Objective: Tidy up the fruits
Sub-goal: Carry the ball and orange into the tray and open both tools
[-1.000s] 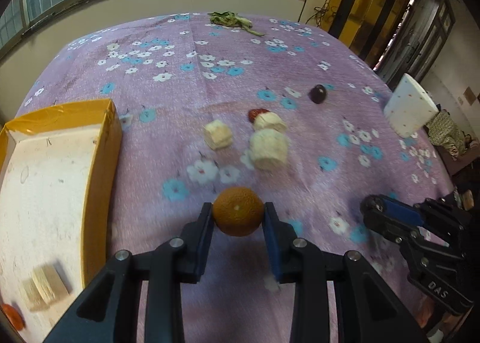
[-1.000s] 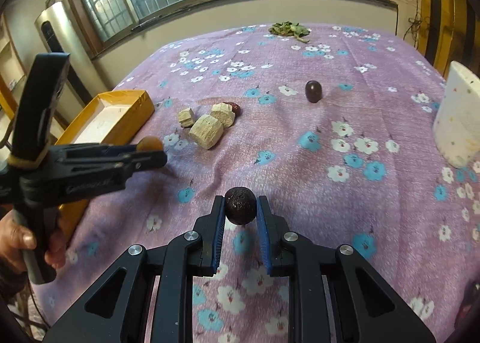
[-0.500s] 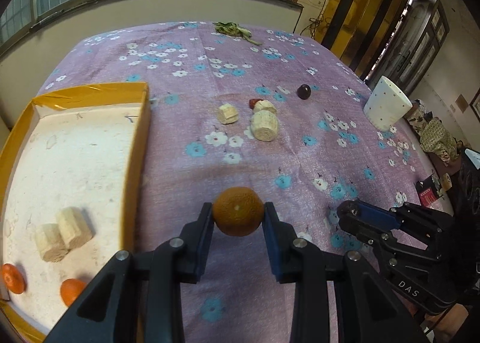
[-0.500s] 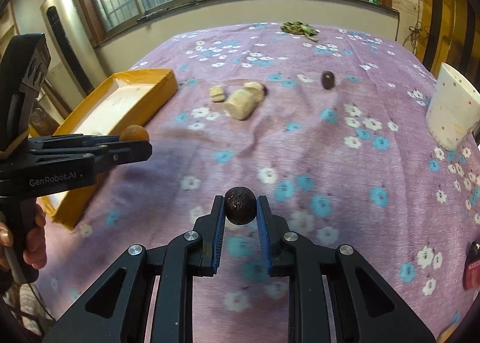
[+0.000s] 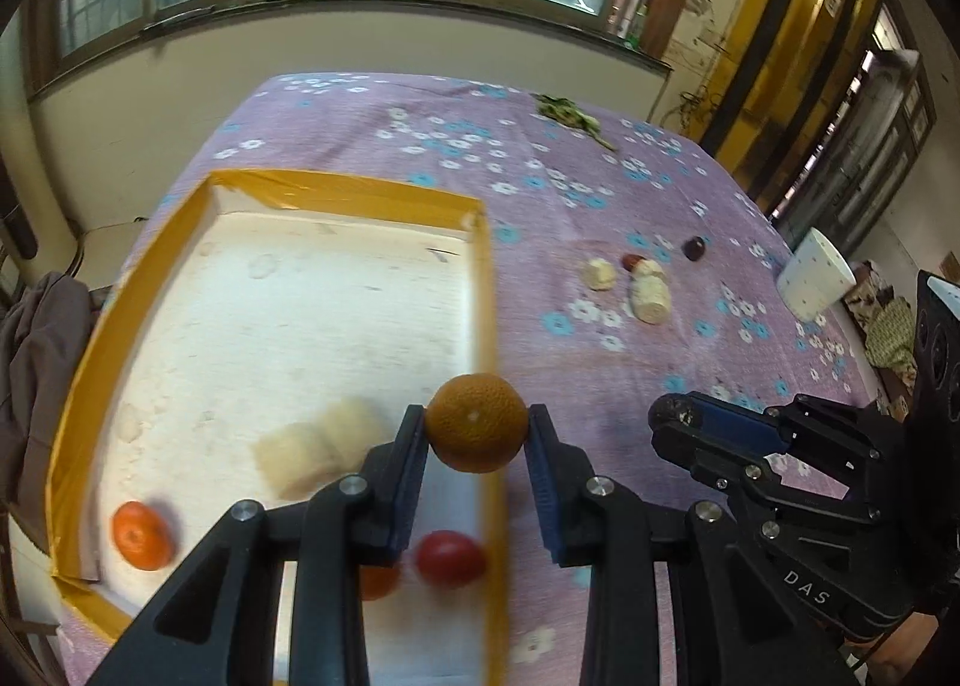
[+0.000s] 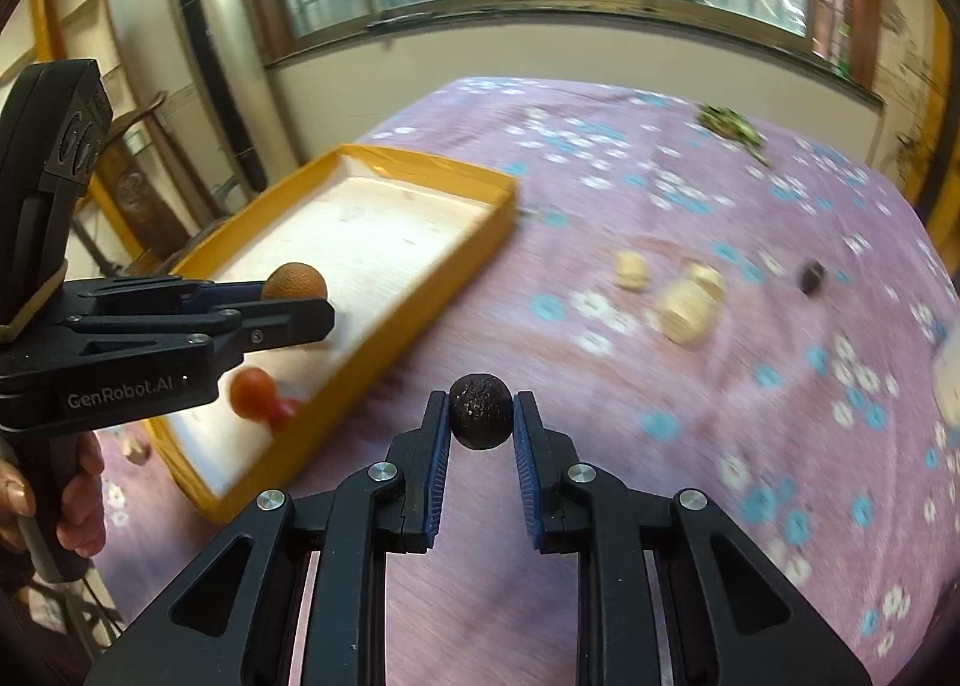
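Observation:
My left gripper (image 5: 477,434) is shut on an orange tangerine (image 5: 477,425) and hangs above the right wall of the yellow tray (image 5: 486,290). Inside the tray lie pale cut pieces (image 5: 318,446), an orange fruit (image 5: 142,534) and a red fruit (image 5: 450,558). My right gripper (image 6: 480,422) is shut on a dark wrinkled round fruit (image 6: 481,411), above the purple cloth just right of the yellow tray (image 6: 420,326). In the right wrist view the left gripper (image 6: 300,314) with its tangerine (image 6: 294,281) hovers over the tray. On the cloth lie pale chunks (image 5: 648,290) and a dark fruit (image 5: 694,248).
A white dotted cup (image 5: 816,281) stands at the right of the flowered purple cloth (image 5: 600,176). Green leaves (image 5: 570,113) lie at the far edge. A hand (image 6: 66,482) holds the left gripper's handle. Windows and a wall run behind the table.
Both grippers have swung left toward the yellow tray with their fruits still held. The tray now fills the left wrist view, and the loose pieces have slid off to the right.

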